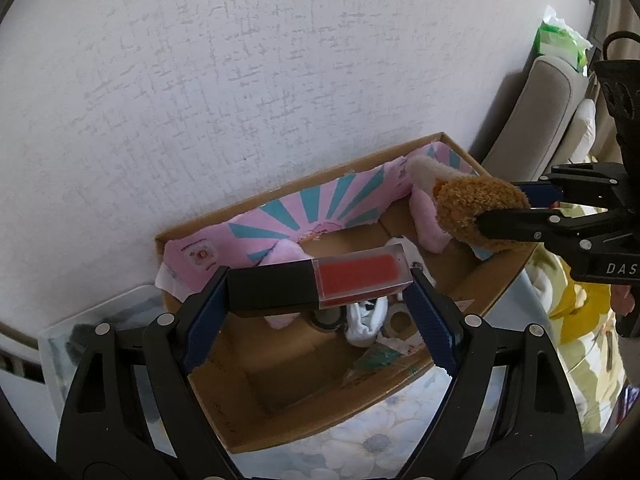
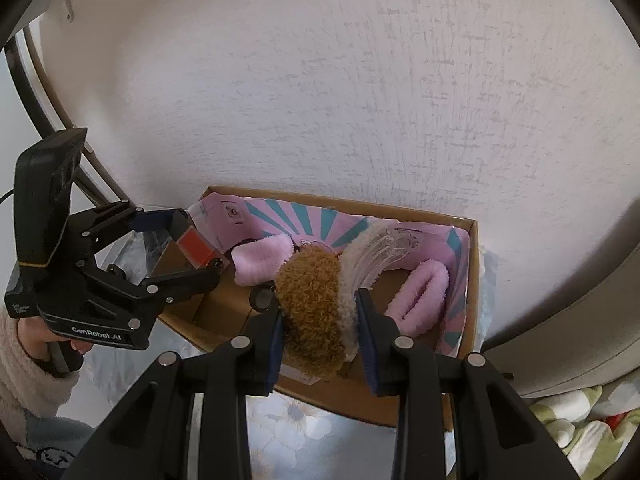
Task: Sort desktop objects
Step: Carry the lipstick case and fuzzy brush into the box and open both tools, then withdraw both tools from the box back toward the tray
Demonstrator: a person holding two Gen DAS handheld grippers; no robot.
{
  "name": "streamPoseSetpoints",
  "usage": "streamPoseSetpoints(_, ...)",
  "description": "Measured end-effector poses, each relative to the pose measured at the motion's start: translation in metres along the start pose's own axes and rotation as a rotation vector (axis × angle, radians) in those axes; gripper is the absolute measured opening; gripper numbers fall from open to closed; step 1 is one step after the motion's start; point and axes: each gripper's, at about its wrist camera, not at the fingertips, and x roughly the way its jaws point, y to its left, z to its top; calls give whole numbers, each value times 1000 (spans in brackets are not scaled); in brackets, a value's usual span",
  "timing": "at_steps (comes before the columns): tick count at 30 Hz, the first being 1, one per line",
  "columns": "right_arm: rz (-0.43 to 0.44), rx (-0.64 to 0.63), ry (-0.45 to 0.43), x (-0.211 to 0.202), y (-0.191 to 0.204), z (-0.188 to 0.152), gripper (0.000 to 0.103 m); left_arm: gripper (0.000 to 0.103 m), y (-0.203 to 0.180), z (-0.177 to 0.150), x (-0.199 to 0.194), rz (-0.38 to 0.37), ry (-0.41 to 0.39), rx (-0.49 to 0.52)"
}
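Left claw [image 1: 316, 292]: clamped end-to-end on a lip gloss tube [image 1: 320, 286], black cap toward one pad, clear body w/ red fill toward the other. Jaws wide enough to span the tube's length, tube lying crosswise, level. Held in air above the cardboard box [image 1: 288, 432], not touching box contents.

Right claw [image 2: 318, 322]: squeezed onto a brown plush clip [image 2: 312, 304], fuzzy brown body w/ cream trim, clear plastic teeth sticking out ahead of the pads. Plush compressed between pads; hovers over box near-right wall.

Box sits on a floral-cloth desk [image 1: 360, 444], against the white wall [image 1: 240, 80]. Inside: pink/teal printed paper [image 1: 304, 208] along back wall, pink fluffy items [image 2: 420, 296], a white sock-like thing [image 1: 366, 320], small round bits – can't ID those.

Step in hand, as I read it: both items carried over box, drop-off stage. Sorting prob. well along, since box already holds several things.

Next move calls for: lower each item to a bare patch of box floor, then spread jaws. Tube is rigid/slick – may roll or clatter if let go high. Plush soft, will spring back on release; teeth could snag pink fluff.
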Motion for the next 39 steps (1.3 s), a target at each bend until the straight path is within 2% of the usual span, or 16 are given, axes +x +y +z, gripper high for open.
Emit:
streamPoseSetpoints(4, -10, -2, 31, 8, 3, 2, 40, 85, 6, 3, 10, 55, 54, -31)
streamPoseSetpoints(6, -37, 21, 62, 17, 1, 3, 45, 101, 11, 4, 9, 109, 66, -59)
streamPoseSetpoints(8, -73, 53, 79, 21, 0, 4, 54, 103, 18, 4, -3, 107, 31, -92)
streamPoseSetpoints(11, -89, 78, 54, 10, -5, 3, 62, 103, 27, 4, -13, 93, 16, -116)
streamPoseSetpoints(15, -131, 63, 46, 5, 2, 3, 63, 103, 36, 1, -26, 110, 3, -117)
streamPoseSetpoints(22, -140, 58, 10, -4, 27, 6, 63, 103, 44, -8, -55, 119, -25, -117)
streamPoseSetpoints(28, -141, 44, -27, -22, 54, 11, 63, 103, 70, -22, -109, 129, -97, -139)
streamPoseSetpoints(36, -156, -58, -76, -33, 126, 14, 63, 103, 138, -61, -184, 273, -168, -197)
streamPoseSetpoints(39, -101, -68, -87, -29, 154, 7, 63, 103, 162, -87, -200, 329, -184, -231)
